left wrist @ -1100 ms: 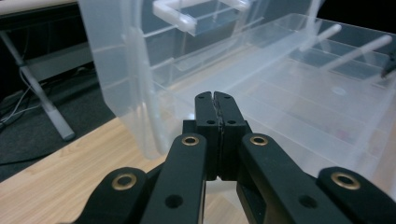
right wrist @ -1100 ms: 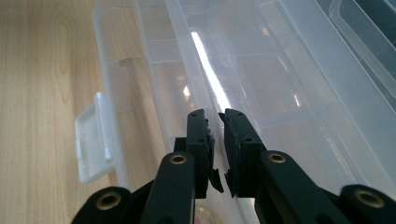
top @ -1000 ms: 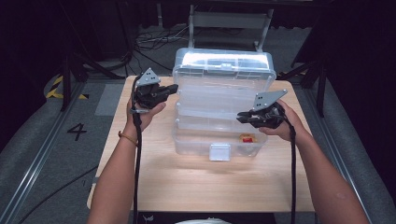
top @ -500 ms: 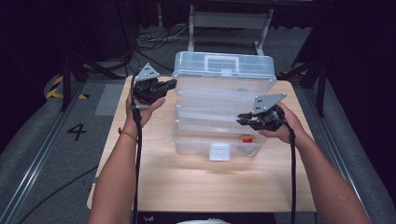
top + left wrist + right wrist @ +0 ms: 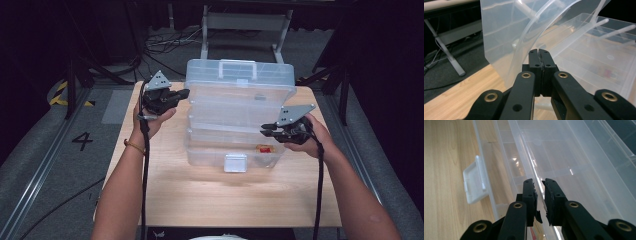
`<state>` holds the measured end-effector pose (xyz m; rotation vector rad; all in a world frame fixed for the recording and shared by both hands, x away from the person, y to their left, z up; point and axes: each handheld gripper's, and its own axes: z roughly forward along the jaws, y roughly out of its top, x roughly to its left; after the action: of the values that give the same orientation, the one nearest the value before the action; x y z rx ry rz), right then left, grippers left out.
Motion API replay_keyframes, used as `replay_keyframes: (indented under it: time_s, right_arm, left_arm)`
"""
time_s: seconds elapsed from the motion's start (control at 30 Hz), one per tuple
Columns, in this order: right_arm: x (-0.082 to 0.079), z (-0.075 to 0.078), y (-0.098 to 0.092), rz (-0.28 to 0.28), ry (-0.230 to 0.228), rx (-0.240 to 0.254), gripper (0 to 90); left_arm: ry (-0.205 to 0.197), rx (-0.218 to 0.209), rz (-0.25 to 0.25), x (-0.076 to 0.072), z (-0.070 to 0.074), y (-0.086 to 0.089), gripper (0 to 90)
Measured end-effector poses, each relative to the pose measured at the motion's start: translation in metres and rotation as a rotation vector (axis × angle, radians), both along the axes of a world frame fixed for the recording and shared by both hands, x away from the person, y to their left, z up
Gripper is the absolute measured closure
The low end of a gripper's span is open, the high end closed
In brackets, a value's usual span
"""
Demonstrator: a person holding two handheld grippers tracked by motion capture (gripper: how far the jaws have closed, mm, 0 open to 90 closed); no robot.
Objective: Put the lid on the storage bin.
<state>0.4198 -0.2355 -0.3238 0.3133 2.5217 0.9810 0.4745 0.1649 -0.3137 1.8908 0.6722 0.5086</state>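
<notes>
A: High view. Clear plastic organizer box [image 5: 235,117] sits centre frame on the worktop [image 5: 200,190], trays fanned out in steps, lid [image 5: 240,74] tilted up at the back. White latch [image 5: 235,163] on the front wall of the bottom tray, small red item [image 5: 263,148] inside lower right.

B: Grippers?

A: Left gripper [image 5: 181,93] at the upper left of the box, tip at the lid's left corner. Right gripper [image 5: 265,130] at the right end, level with the lower trays.

B: Left gripper view?

A: Left gripper [image 5: 539,53]: fingers pressed together, nothing between them. The curved clear swing arm [image 5: 529,50] of the box crosses just behind the tip; can't tell if it touches.

B: Right gripper view?

A: Right gripper [image 5: 539,182]: fingers [image 5: 528,188] narrow, a slim gap. A thin tray edge [image 5: 529,157] runs into that gap, and whether the pads bite on it I can't tell. Latch [image 5: 474,183] is left of centre.

B: Handling?

A: My read: light, near-empty, thin-wall plastic. Stiff at rims and hinges, flexes mid-panel. Smooth, so slippery for a pinch. Linked trays will swing together if one is pushed.

B: Where to grab?

A: Tray rim near the end wall, or the moulded handle on the lid. Avoid the swing arms, which would likely snap.
</notes>
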Motion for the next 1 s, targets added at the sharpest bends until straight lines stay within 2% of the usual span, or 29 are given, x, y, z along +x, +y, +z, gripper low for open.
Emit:
replay_keyframes:
  time_s: [0.07, 0.2, 0.43, 0.53, 0.6, 0.77, 1.0]
  right_arm:
    - [-0.004, 0.0, -0.005, -0.016, -0.012, -0.002, 80.1]
    - [-0.01, 0.0, -0.021, -0.042, -0.024, 0.033, 81.4]
    - [-0.017, -0.001, -0.038, -0.073, -0.029, 0.058, 81.8]
    - [-0.019, -0.001, -0.042, -0.076, -0.029, 0.075, 81.0]
    - [-0.023, -0.002, -0.047, -0.083, -0.039, 0.093, 80.9]
    - [-0.029, 0.0, -0.055, -0.094, -0.056, 0.132, 80.8]
    - [-0.032, -0.007, -0.058, -0.096, -0.051, 0.133, 80.3]
  left_arm:
    - [-0.005, 0.009, -0.003, -0.002, 0.0, 0.001, 90.0]
    - [-0.004, 0.007, -0.01, -0.006, -0.002, 0.002, 90.0]
    - [-0.01, 0.016, -0.013, -0.012, -0.005, 0.002, 90.0]
    - [-0.012, 0.018, -0.017, -0.016, -0.007, 0.002, 90.0]
    - [-0.011, 0.033, -0.016, -0.019, -0.01, 0.001, 90.0]
    - [-0.014, 0.029, -0.026, -0.024, -0.011, 0.002, 90.0]
    - [-0.003, 0.053, -0.032, -0.033, -0.017, 0.002, 90.0]
